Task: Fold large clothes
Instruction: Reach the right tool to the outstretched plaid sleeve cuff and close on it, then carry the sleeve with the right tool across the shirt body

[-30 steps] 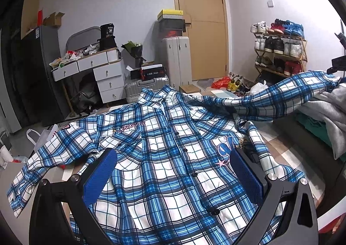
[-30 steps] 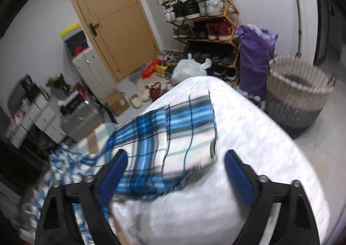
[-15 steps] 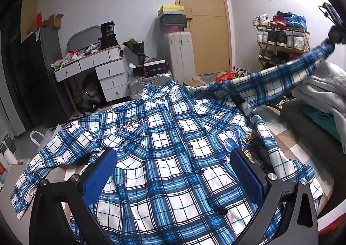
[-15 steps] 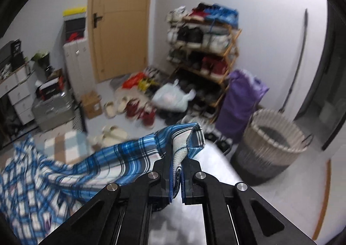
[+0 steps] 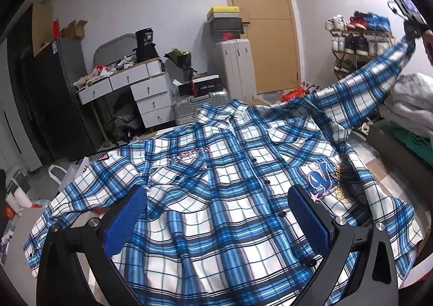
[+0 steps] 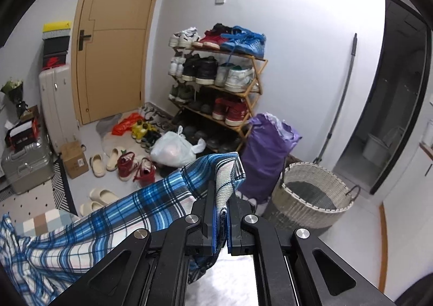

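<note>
plaid shirt (image 5: pixel 222 198) spread front-up, buttoned, across work surface, hem toward near edge, collar toward far edge. no fold made yet, looks like first step: right sleeve (image 6: pixel 130 206) lifted clear off surface. right gripper (image 6: pixel 226 220) clamped on cuff, jaws pinched tight on fabric. left gripper (image 5: pixel 216 214) wide open, nothing held, hovering over lower shirt front. left sleeve (image 5: pixel 81 198) lies flat toward left edge. woven basket (image 6: pixel 311 198) on floor near shoe rack (image 6: pixel 216 84): contents dark, cannot tell. purple bag (image 6: pixel 268 149) beside it, bulging.
</note>
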The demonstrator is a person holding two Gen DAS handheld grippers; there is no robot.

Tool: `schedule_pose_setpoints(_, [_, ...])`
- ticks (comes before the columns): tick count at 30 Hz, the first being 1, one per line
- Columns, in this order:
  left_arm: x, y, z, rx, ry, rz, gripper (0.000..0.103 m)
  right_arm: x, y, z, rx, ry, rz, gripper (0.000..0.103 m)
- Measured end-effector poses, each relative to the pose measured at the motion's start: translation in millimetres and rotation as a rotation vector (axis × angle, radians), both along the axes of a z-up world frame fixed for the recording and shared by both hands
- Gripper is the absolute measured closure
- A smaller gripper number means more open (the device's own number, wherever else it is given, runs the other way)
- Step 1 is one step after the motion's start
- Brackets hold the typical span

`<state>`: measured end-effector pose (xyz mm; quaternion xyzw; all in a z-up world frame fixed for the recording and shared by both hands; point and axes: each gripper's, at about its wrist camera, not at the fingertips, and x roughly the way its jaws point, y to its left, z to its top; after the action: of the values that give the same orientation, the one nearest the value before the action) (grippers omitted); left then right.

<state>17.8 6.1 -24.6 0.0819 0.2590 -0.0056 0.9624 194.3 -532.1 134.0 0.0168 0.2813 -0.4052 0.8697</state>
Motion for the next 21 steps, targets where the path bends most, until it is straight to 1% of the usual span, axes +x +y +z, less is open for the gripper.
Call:
schedule_pose_setpoints(5, [-5, 26, 10, -0.064, -0.004, 0.050, 0.001, 1, 12, 9, 0.010, -0.025, 0.030, 0.099])
schedule_pose_setpoints(6, [-5, 32, 12, -0.081, -0.006, 0.062, 0.001, 3, 15, 13, 0.026, -0.021, 0.052, 0.099])
schedule_pose_setpoints(8, [-8, 44, 17, -0.116, -0.016, 0.091, 0.001, 2, 27, 25, 0.048, -0.055, 0.081, 0.099])
schedule_pose_setpoints(10, [-10, 55, 20, -0.147, -0.028, 0.120, 0.001, 5, 51, 39, 0.074, -0.087, 0.144, 0.099])
schedule_pose_setpoints(12, [-15, 65, 23, -0.162, -0.051, 0.155, 0.001, 11, 91, 55, 0.090, -0.115, 0.244, 0.099])
schedule_pose_setpoints(14, [-20, 71, 26, -0.157, -0.064, 0.183, 0.001, 18, 130, 62, 0.112, -0.138, 0.341, 0.099])
schedule_pose_setpoints(15, [-22, 74, 26, -0.160, -0.068, 0.185, 0.001, 25, 161, 64, 0.120, -0.134, 0.410, 0.099])
schedule_pose_setpoints(17, [-29, 83, 29, -0.174, -0.087, 0.195, 0.001, 37, 206, 62, 0.135, -0.127, 0.501, 0.099])
schedule_pose_setpoints(18, [-33, 86, 30, -0.179, -0.099, 0.203, 0.001, 46, 240, 57, 0.158, -0.123, 0.565, 0.099])
schedule_pose_setpoints(19, [-35, 90, 31, -0.182, -0.109, 0.207, 0.001, 51, 259, 53, 0.177, -0.117, 0.608, 0.099])
schedule_pose_setpoints(20, [-40, 95, 33, -0.186, -0.124, 0.215, 0.001, 60, 291, 46, 0.196, -0.106, 0.670, 0.099])
schedule_pose_setpoints(21, [-40, 99, 34, -0.188, -0.131, 0.218, 0.001, 65, 311, 39, 0.208, -0.097, 0.702, 0.099])
